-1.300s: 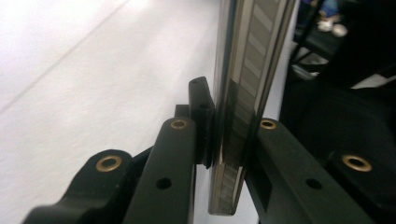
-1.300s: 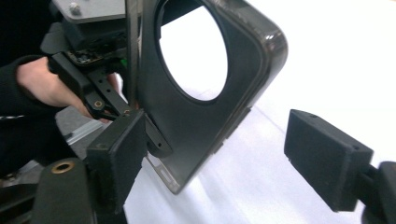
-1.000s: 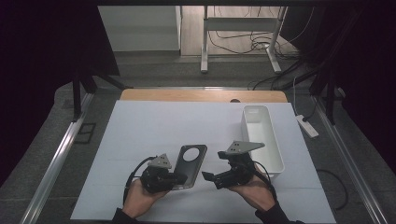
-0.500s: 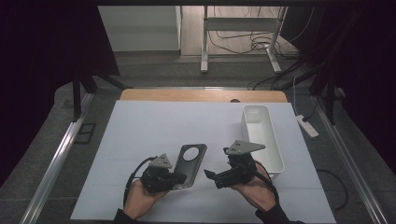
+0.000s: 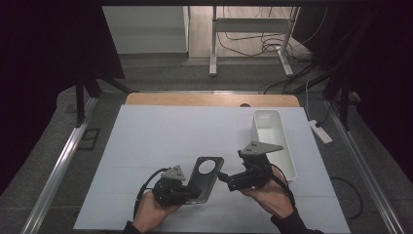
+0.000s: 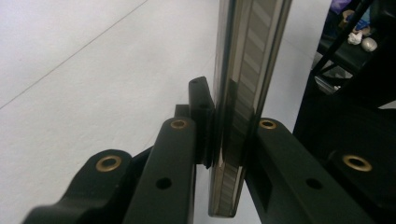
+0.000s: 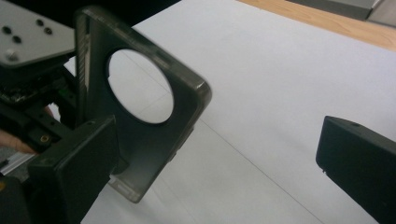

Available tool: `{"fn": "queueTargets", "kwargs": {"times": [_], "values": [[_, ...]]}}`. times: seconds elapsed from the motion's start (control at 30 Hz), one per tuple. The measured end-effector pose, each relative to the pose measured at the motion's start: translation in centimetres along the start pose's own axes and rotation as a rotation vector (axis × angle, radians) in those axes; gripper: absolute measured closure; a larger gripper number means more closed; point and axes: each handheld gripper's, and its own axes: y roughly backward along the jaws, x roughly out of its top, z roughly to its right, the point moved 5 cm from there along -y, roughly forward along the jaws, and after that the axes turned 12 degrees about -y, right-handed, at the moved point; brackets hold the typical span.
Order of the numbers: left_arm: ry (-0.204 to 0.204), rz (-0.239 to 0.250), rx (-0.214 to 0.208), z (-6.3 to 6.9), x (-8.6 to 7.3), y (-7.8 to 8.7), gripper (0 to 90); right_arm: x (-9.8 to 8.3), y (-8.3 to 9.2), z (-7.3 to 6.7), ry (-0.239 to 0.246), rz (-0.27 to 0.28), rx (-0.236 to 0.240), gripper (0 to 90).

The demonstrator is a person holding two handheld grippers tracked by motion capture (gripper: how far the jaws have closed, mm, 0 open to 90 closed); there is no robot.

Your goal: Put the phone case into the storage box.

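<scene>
A dark grey phone case (image 5: pixel 208 171) with a large round camera hole is held just above the white table sheet (image 5: pixel 160 136), tilted up toward the right. My left gripper (image 5: pixel 192 193) is shut on its near end; in the left gripper view the jaws clamp the thin edge of the case (image 6: pixel 240 84) at the left gripper (image 6: pixel 229 140). My right gripper (image 5: pixel 225 179) is open just to the right of the case. In the right gripper view the case (image 7: pixel 187 100) stands by the left jaw, and the right gripper (image 7: pixel 215 163) has its jaws far apart with nothing pressed between them.
A long white tray (image 5: pixel 284 146) lies at the right side of the sheet, close behind the right hand. A wooden strip (image 5: pixel 209 100) runs along the table's far edge. Metal rails (image 5: pixel 58 165) flank the table.
</scene>
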Motion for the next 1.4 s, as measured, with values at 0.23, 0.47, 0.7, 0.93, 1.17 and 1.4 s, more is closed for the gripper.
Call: {"fn": "queueTargets", "kwargs": {"times": [0.23,0.47,0.7,0.93,1.17,1.4], "values": [[0.005,0.007,-0.035,0.2,0.0,-0.2,84.6,0.2,0.7,-0.3,0.019,0.02,0.01,29.4],[-0.004,0.013,-0.068,0.3,0.0,-0.2,84.7,0.3,1.0,-0.6,0.047,0.033,0.04,55.9],[-0.011,0.027,-0.094,0.5,0.1,-0.3,84.7,0.3,1.2,-0.9,0.044,0.044,0.077,69.6],[-0.015,0.045,-0.119,0.6,0.1,-0.2,84.7,0.3,1.2,-1.0,0.054,0.049,0.085,76.0],[-0.011,0.062,-0.156,0.6,0.1,-0.3,84.6,0.3,1.4,-1.1,0.054,0.058,0.088,78.1],[-0.017,0.067,-0.172,0.6,0.1,-0.4,84.1,0.4,1.6,-1.2,0.045,0.066,0.102,78.6]]}}
